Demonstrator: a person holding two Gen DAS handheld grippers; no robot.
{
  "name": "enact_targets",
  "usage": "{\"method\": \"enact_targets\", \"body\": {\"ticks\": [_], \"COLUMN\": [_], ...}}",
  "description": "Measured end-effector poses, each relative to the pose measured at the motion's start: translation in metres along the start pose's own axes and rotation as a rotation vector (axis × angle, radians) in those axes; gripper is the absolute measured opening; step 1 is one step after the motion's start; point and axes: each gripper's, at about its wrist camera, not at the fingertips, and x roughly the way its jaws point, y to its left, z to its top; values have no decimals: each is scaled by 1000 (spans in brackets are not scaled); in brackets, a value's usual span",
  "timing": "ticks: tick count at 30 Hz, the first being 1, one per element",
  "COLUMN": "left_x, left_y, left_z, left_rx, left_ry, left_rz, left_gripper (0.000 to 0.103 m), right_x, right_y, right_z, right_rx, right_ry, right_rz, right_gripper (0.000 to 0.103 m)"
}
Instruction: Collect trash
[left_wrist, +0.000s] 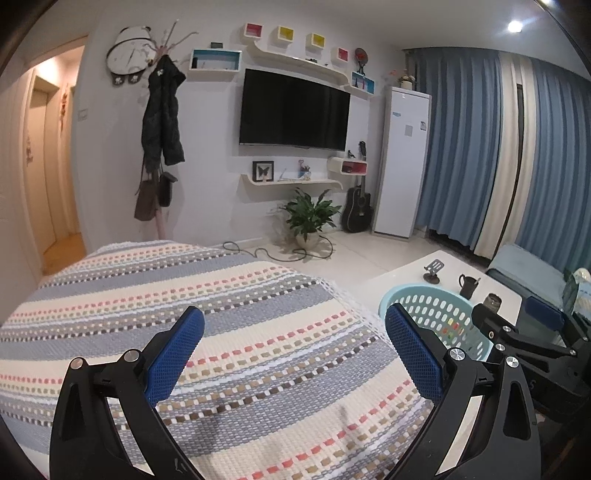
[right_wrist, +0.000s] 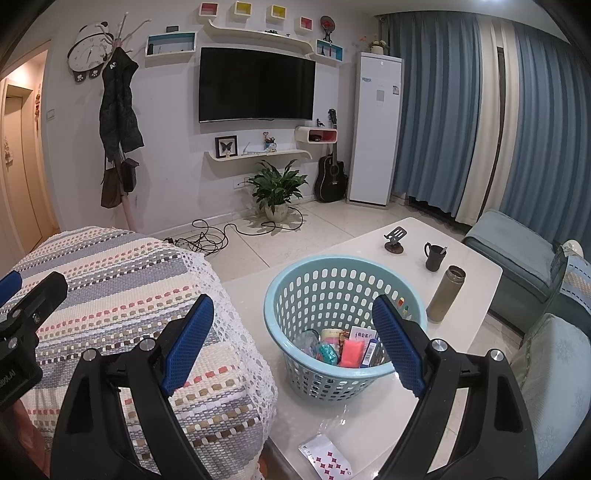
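Grippers wide and empty above sofa and table, one packet left outside the basket.

Our right gripper (right_wrist: 291, 343) hangs with jaws wide, holding nothing, over the light blue basket (right_wrist: 295, 291) where wrappers (right_wrist: 340, 349) already lie; our left gripper (left_wrist: 295, 354) is equally wide and empty over the striped sofa cover (left_wrist: 221, 295). We judge the flat clear packet (right_wrist: 327, 458) risky: it lies at the white table's (right_wrist: 369, 421) near edge, so a careless pinch could slide it off. Basket and steel flask (right_wrist: 445, 293) stand near each other; a wide swing could tip the flask. Open room lies between basket and packet.
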Motion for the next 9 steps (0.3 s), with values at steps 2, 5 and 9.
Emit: {"method": "enact_targets", "body": {"ticks": [2,5,9], "left_x": [2,3,2], "left_y": [1,4,5], "left_z": [0,1,9], "left_rx": [-4,-23,-32], "left_ry": [14,26,34], "left_rz": [-7,-16,-14], "left_gripper": [95,95,95], "right_x": [0,1,-3], "right_y": [-1,-3,-4], "right_z": [-1,0,5], "right_rx": [2,8,15], "right_ry": [1,5,8], "right_rz": [-2,-1,11], "right_gripper": [83,83,83]}}
